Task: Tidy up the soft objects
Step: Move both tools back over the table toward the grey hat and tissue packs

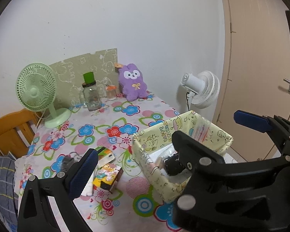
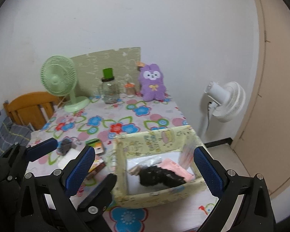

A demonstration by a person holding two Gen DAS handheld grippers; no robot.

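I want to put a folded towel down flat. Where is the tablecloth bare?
The widest bare stretch lies mid-table, between the green fan, the glass jar, the purple plush and the yellow box. Crowded: the near left corner, with small packets beside the box.

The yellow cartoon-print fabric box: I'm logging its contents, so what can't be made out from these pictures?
- Left wrist view: the right tongs cover much of the yellow cartoon-print fabric box; the fluffy black object shows only in part.
- Right wrist view: the box's near wall hides the floor beneath the black object and the pink folded cloth.
- Both views: the clear striped packet is too blurred to identify.
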